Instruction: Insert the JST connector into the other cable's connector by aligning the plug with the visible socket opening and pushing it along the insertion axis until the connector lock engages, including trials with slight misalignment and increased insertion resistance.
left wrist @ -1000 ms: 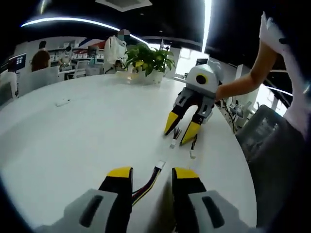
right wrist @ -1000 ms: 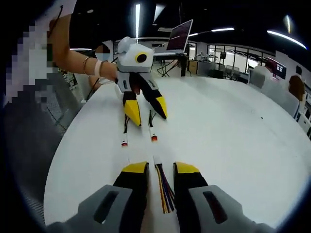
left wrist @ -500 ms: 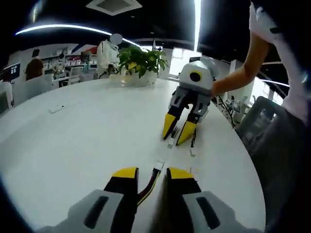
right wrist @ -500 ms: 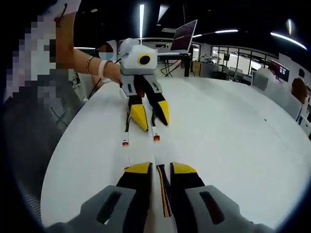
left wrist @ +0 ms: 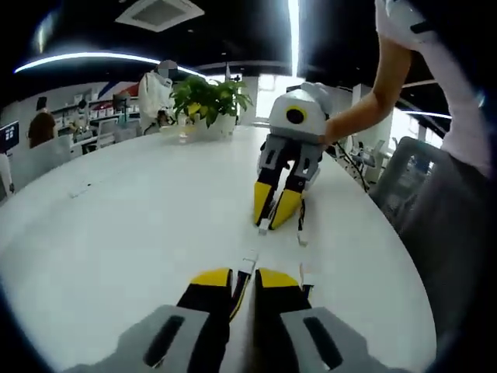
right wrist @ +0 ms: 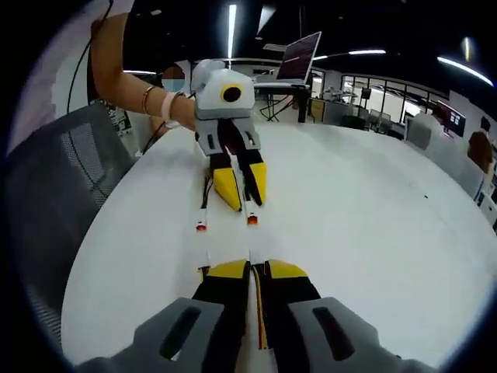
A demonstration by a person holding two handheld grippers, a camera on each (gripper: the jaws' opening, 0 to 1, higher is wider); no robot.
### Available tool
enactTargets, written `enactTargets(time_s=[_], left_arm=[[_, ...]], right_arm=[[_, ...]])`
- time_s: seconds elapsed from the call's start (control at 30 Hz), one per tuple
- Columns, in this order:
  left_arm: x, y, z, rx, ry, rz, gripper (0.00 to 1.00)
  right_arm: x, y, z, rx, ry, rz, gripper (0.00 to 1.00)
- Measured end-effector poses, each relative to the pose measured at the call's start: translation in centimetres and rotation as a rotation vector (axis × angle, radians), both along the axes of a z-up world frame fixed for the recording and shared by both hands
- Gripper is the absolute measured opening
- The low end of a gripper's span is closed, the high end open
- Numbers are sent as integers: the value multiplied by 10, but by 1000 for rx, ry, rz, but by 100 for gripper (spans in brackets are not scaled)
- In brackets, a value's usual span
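Note:
In the left gripper view my left gripper (left wrist: 244, 278) is shut on a cable of coloured wires (left wrist: 240, 286). Its white JST connector (left wrist: 248, 261) pokes out ahead of the yellow tips, low over the white table (left wrist: 132, 225). Facing it, my right gripper (left wrist: 275, 207) holds the other cable, whose connector (left wrist: 264, 227) points back at mine. In the right gripper view my right gripper (right wrist: 255, 270) is shut on its wires (right wrist: 255, 299). The left gripper (right wrist: 242, 186) stands opposite, with a red-tipped connector (right wrist: 250, 220) just below its tips. The two connectors are apart.
A second loose lead lies beside each held one (left wrist: 301, 237) (right wrist: 201, 226). A person's arm (left wrist: 365, 109) and a mesh chair (right wrist: 58, 179) are at the table's near edge. A potted plant (left wrist: 203, 101) and a laptop (right wrist: 295, 58) stand farther off.
Both grippers' jaws have closed from a wide gap onto their cables. The two grippers have drawn a little nearer each other, and both views have shifted.

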State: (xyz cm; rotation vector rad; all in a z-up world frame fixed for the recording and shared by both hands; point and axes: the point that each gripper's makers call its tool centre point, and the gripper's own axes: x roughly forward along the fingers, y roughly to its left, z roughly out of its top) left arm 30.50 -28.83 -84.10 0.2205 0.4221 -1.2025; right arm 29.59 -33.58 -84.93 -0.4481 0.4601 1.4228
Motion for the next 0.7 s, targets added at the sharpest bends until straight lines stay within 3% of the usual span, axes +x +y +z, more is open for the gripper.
enactTargets(time_s=[0.7], left_arm=[[-9,-6,3,1,-17,-35,2]], right_arm=[[6,-1,-2,-8,9,4,4]])
